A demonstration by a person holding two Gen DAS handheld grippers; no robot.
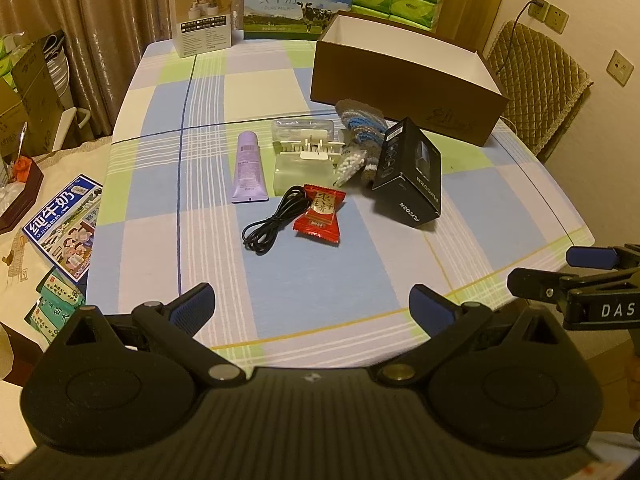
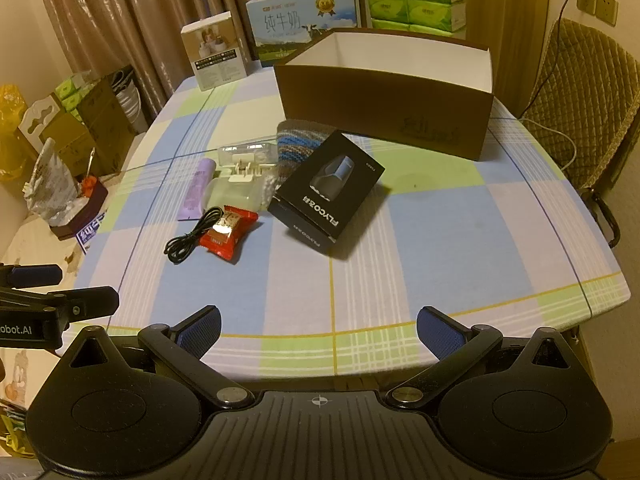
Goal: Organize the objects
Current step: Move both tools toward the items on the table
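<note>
Where checked cloth lies flat, a glossy black box (image 2: pixel 328 188) tilts.

Both wrist views overlook the same table (image 1: pixel 320 80) from its near edge

Warm, dim indoor light tinted both views yellow; fisheye bending curved the edges, corners vignetted black.
</note>
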